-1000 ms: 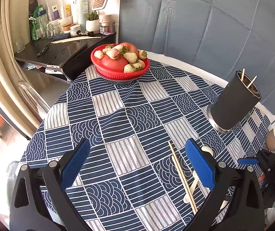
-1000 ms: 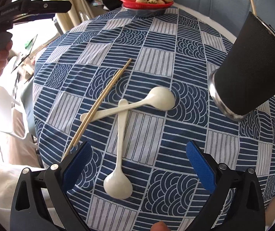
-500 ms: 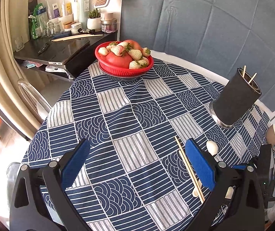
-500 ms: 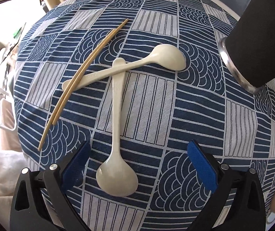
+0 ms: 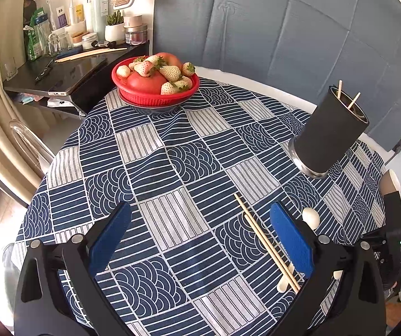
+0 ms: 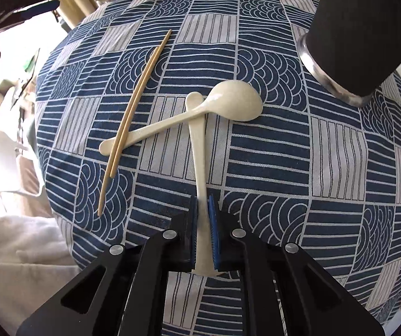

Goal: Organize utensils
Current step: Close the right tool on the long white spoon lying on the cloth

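Note:
Two cream spoons lie crossed on the blue patterned tablecloth (image 6: 270, 151). My right gripper (image 6: 203, 210) is shut on the handle of the near spoon (image 6: 199, 145), close to its bowl end. The far spoon (image 6: 228, 103) rests across the near spoon's handle tip. A pair of wooden chopsticks (image 6: 133, 117) lies left of the spoons, over the far spoon's handle. A black utensil cup (image 5: 330, 133) holds two chopsticks at the table's right. My left gripper (image 5: 197, 238) is open and empty above the table's near edge, with the chopsticks (image 5: 264, 240) beside its right finger.
A red basket of strawberries and tomatoes (image 5: 155, 84) stands at the table's far side. A dark side desk (image 5: 68, 75) with bottles and jars is beyond it on the left. A chair back (image 5: 29, 142) stands by the table's left edge.
My right gripper has moved down onto the near spoon and shut on its handle. My left gripper has stayed open and barely shifted.

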Available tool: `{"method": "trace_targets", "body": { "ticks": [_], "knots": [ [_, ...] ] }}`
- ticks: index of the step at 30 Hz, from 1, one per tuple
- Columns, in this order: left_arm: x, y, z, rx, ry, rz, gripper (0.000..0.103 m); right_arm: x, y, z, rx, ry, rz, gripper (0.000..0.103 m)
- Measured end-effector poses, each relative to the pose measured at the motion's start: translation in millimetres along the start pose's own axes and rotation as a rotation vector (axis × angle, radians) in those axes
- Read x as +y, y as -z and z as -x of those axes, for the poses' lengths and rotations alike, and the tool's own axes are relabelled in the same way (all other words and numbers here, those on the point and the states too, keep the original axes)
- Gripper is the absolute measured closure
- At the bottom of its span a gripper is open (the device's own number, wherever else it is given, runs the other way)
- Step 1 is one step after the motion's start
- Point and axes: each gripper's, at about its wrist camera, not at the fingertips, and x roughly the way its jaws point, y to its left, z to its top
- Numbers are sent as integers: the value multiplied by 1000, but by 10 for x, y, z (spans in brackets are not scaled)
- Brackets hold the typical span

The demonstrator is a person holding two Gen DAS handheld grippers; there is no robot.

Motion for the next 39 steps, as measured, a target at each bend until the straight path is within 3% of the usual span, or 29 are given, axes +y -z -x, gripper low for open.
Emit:
{"method": "trace_targets", "body": {
  "ticks": [4, 17, 21, 27, 32, 35, 39],
  "knots": [
    [-121, 2, 4, 0, -6, -18, 6, -161, 119, 64, 13, -65, -43, 96],
    [-645, 60, -81, 36, 35, 4, 6, -592, 204, 449, -26, -133, -80, 97],
    [-840, 74, -122, 49, 74, -17, 6, -765, 249, 570, -37, -173, -104, 103],
    [-1183, 134, -257, 84, 85, -100, 6, -892, 298, 561, -45, -136, -107, 102],
    [-1311, 142, -280, 87, 89, -128, 6, -895, 393, 503, -31, -115, -79, 94],
    [-1335, 131, -301, 91, 93, -122, 6, -868, 471, 468, -23, -103, -51, 59],
    [-1369, 138, -345, 100, 92, -120, 6, -762, 559, 416, -13, -93, 1, 50]
  ]
}}
